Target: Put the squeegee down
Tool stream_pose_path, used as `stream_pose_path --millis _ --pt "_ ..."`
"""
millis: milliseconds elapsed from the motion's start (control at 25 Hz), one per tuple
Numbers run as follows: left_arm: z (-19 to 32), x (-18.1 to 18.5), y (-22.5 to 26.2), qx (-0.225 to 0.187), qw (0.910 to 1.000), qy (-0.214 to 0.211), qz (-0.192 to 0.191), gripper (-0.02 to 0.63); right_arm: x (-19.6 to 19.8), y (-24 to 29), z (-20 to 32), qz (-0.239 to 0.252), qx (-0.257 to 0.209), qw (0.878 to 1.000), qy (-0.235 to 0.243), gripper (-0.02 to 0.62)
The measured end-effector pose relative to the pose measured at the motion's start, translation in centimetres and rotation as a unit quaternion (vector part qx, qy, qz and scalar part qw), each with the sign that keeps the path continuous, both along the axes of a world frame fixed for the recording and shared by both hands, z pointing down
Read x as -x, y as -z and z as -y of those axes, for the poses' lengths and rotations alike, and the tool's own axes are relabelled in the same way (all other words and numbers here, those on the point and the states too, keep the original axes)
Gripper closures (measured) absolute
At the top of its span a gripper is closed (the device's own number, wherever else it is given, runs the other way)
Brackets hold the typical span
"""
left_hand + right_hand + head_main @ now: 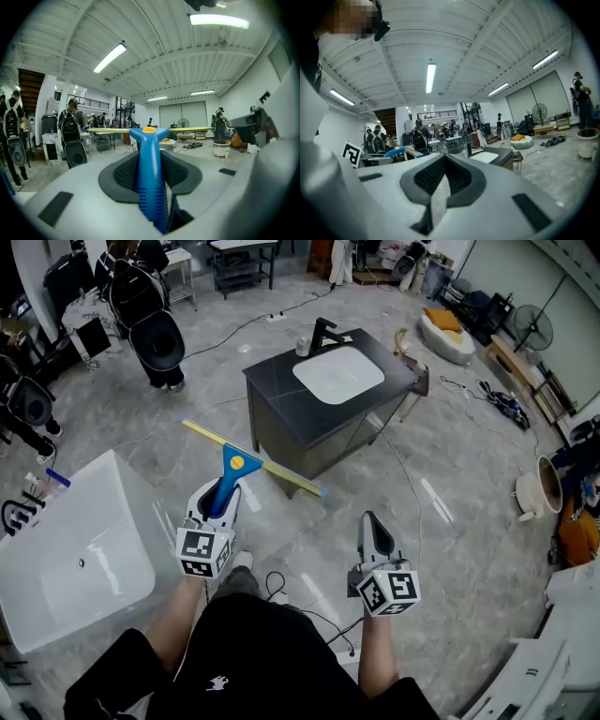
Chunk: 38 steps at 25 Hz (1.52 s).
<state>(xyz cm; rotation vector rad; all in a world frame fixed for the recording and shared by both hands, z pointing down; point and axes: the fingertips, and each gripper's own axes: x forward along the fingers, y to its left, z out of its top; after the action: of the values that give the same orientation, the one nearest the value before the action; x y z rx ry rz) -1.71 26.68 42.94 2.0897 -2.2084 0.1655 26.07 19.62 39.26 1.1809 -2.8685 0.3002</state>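
Observation:
The squeegee (pixel 234 463) has a blue handle, a yellow button and a long yellow blade with a blue end. It is held roughly level above the grey floor, in front of the black vanity. My left gripper (pixel 217 501) is shut on its blue handle (pixel 149 168), which runs straight out between the dark pads (pixel 123 174); the blade crosses the left gripper view at the handle's far end. My right gripper (pixel 372 523) hangs to the right of it, shut with nothing between its fingers (pixel 423 177). The squeegee's blade (pixel 405 151) shows at the left of the right gripper view.
A black vanity (pixel 281 399) with a white basin and black tap stands ahead. A white bathtub (pixel 80 559) lies at the left. Cables cross the floor (pixel 450 484). A person with a backpack (pixel 155 329) stands at the far left; white fixtures lie at the right edge.

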Motion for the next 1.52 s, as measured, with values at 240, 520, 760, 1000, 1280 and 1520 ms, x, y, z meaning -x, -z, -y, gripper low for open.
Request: stream_pose_path --millis 240,520,760,1000,1280,1520 --pt "3.2 2.5 -0.4 0.002 0.9999 -0.015 0.001 0.469 2.5 -0.2 2.3 -0.002 0.001 1.000 -0.010 0.594" --pt "7.6 6.7 0.3 -0.004 0.9993 -0.037 -0.005 0.469 6.9 1.4 5.3 -0.008 -0.005 1.000 -0.028 0.594" --pt "10.5 10.6 0.4 -0.010 0.9985 -0.052 -0.016 0.469 11.3 1.9 7.2 -0.027 -0.011 0.999 -0.032 0.594" --pt "12.3 14.4 -0.7 -0.002 0.9976 -0.063 -0.027 0.469 15.5 1.8 8.8 -0.041 -0.013 0.998 -0.037 0.594" --pt "13.6 18.2 -1.6 0.000 0.9972 -0.068 -0.031 0.469 19.9 1.7 10.1 -0.047 -0.015 0.998 -0.035 0.594" --pt "14.1 20.2 -2.2 0.003 0.9973 -0.061 -0.041 0.469 22.4 1.9 11.2 -0.053 -0.011 0.998 -0.021 0.594"
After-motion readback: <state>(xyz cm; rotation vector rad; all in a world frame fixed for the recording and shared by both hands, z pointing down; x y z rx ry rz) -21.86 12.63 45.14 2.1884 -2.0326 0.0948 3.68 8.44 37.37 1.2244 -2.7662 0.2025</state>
